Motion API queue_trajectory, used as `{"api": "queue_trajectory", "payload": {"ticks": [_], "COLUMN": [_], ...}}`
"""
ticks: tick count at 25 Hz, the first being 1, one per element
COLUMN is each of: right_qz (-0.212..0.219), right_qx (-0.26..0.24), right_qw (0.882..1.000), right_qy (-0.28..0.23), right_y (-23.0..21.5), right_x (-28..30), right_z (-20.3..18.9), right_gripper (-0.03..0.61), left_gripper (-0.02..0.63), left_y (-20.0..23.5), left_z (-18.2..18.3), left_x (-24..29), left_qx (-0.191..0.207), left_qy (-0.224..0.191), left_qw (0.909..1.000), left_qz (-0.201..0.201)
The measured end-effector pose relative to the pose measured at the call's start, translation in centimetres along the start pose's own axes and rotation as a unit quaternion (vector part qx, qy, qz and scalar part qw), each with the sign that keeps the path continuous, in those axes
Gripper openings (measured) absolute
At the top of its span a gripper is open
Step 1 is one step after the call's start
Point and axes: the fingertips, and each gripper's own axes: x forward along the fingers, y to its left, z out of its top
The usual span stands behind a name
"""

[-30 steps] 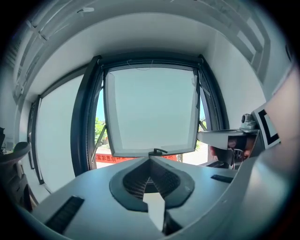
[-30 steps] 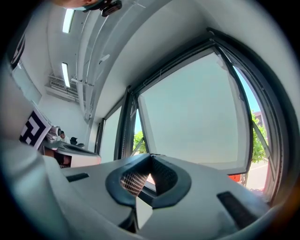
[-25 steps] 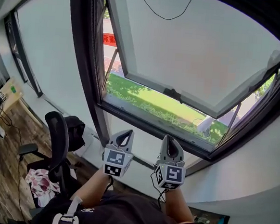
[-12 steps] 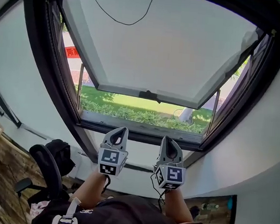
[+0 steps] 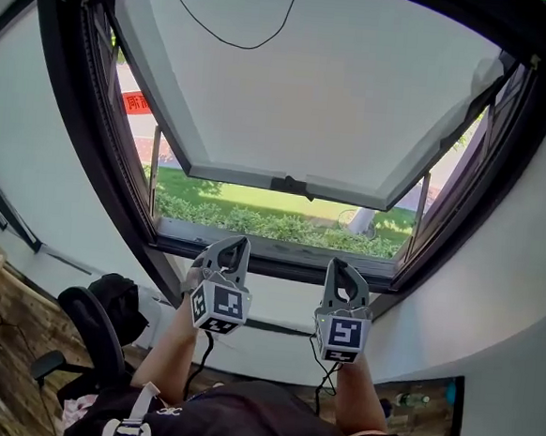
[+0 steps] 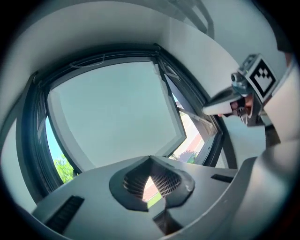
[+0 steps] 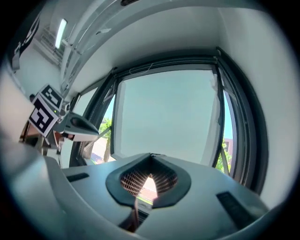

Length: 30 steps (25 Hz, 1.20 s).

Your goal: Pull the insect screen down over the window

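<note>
The window [image 5: 292, 92] fills the head view: a dark frame [image 5: 81, 141] with a pale sash pushed outward and a dark handle [image 5: 288, 183] on the sash's lower edge. A thin black cord [image 5: 233, 38] hangs in a loop from the top of the frame. No screen lies over the opening. My left gripper [image 5: 232, 247] and right gripper [image 5: 345, 269] are side by side just below the sill, both shut and holding nothing. In the left gripper view the sash [image 6: 108, 112] lies beyond the shut tips [image 6: 150, 160]. The right gripper view shows the same sash [image 7: 164, 112].
Below the window at the left stand a black office chair [image 5: 90, 325] and a dark bag [image 5: 118, 296] on a wooden floor [image 5: 1, 327]. White wall [image 5: 522, 279] flanks the frame. Outside are a hedge [image 5: 272, 224] and a lawn.
The head view has swung to centre on the window. Both grippers have risen a little toward the sill and moved slightly apart. Their jaws stay shut.
</note>
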Motion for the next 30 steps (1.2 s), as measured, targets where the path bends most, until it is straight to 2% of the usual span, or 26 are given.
{"api": "queue_trajectory", "payload": {"ticks": [2,3,4,6,7,8,10,12,17,21,23,25,27,30], "right_qz": [0.002,0.003,0.003,0.003,0.013,0.029,0.048,0.032,-0.032,-0.074,-0.095,-0.116,-0.133,-0.163], "right_qx": [-0.093,-0.161,-0.235,-0.357,-0.393,-0.414,-0.427,-0.436,-0.437,-0.451,-0.454,-0.447,-0.444,-0.453], "right_qw": [0.995,0.986,0.971,0.931,0.915,0.905,0.895,0.892,0.896,0.888,0.886,0.887,0.886,0.876], "right_qy": [0.018,0.032,0.048,0.074,0.086,0.100,0.121,0.119,0.079,0.047,0.029,0.008,-0.007,-0.028], "right_y": [-0.2,-0.3,-0.4,-0.9,-1.1,-1.4,-2.4,-4.3,-9.2,-11.8,-13.0,-14.1,-15.1,-16.1], "right_x": [0.4,0.7,1.0,1.6,1.8,1.9,2.1,2.3,3.0,3.0,2.6,2.3,2.1,1.9], "right_z": [0.3,0.3,0.2,-0.2,-0.4,-0.7,-0.2,2.0,9.4,14.9,17.6,20.4,22.7,25.7], "right_gripper": [0.005,0.005,0.005,0.008,0.015,0.042,0.122,0.130,0.130,0.120,0.120,0.120,0.120,0.120], "left_gripper": [0.015,0.015,0.015,0.022,0.047,0.080,0.097,0.101,0.101,0.101,0.101,0.101,0.107,0.107], "left_y": [0.7,1.1,1.4,1.7,1.7,1.7,2.1,4.0,11.7,17.5,20.4,23.1,25.6,28.6], "left_z": [0.2,0.3,0.5,0.7,1.1,1.6,3.1,4.8,11.0,15.3,17.2,19.4,21.8,24.6], "left_x": [0.2,0.3,0.5,0.8,0.9,0.9,0.9,1.1,0.7,-0.7,-1.8,-2.9,-4.0,-5.8], "left_qx": [0.083,0.119,0.152,0.208,0.228,0.237,0.235,0.234,0.241,0.243,0.254,0.272,0.290,0.312], "left_qy": [0.012,0.019,0.025,0.033,0.033,0.028,0.010,-0.005,-0.051,-0.088,-0.098,-0.108,-0.130,-0.161], "left_qw": [0.9962,0.9921,0.9872,0.9765,0.9725,0.9709,0.9720,0.9722,0.9658,0.9570,0.9485,0.9362,0.9191,0.8895], "left_qz": [0.023,0.034,0.042,0.046,0.038,0.025,0.004,0.010,0.081,0.132,0.162,0.194,0.233,0.292]}}
